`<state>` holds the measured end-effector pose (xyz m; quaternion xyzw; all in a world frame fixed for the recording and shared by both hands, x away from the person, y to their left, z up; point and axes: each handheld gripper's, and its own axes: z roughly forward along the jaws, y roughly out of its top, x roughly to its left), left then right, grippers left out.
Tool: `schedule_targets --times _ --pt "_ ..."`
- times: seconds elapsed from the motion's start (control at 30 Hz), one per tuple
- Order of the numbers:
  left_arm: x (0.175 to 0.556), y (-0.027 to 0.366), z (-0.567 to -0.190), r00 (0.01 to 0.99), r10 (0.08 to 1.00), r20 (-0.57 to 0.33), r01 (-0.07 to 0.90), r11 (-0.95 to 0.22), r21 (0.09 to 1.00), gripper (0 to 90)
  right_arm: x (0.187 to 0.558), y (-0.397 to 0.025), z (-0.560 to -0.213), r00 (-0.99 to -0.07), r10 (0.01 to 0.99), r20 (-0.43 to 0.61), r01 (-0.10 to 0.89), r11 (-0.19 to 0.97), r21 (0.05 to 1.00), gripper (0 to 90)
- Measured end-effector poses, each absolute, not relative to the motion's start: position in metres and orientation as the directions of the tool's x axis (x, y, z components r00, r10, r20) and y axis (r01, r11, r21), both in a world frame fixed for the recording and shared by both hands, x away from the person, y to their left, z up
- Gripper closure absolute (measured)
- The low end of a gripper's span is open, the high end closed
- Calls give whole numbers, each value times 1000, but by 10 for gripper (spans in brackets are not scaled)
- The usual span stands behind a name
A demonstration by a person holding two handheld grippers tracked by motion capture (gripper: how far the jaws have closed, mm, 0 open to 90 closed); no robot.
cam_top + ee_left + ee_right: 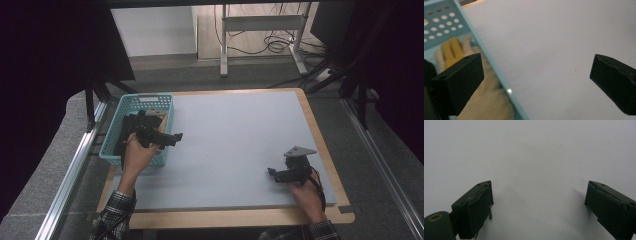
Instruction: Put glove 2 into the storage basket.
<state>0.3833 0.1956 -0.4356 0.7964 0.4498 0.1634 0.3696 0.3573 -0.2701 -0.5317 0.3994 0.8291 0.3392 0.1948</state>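
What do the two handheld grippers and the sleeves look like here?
Both grippers are black, each with two blocky, flat-faced jaws. The right gripper carries a grey three-cornered plate on top, and a dark cable loops by the wrist. The left gripper has the same black body. The jaw blocks show small screw holes in both gripper views. Both sleeves are dark and light plaid.

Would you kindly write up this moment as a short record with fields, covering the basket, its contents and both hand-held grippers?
Surface: grey table top
Basket: turquoise perforated basket at the table's left edge
Contents: a cream and yellow knitted glove and dark items too unclear to name
Left hand-held gripper: jaws open, holding nothing, at the basket's right rim
Right hand-held gripper: jaws open, holding nothing, low over bare table near the right front corner
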Motion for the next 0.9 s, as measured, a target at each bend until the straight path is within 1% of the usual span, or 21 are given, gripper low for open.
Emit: schedule_targets --times 0.13,0.4,0.9 --pt "381 183 -437 570 820 -56 574 -348 741 0 357 -270 -532 -605 795 -53 530 451 718 77" --pt "377 161 -443 615 786 -52 546 -378 747 0 357 -270 -532 -605 794 -53 530 451 718 77" --pt "368 135 -463 664 743 -81 526 -388 757 0 357 -270 -532 -607 793 -55 528 454 718 77"
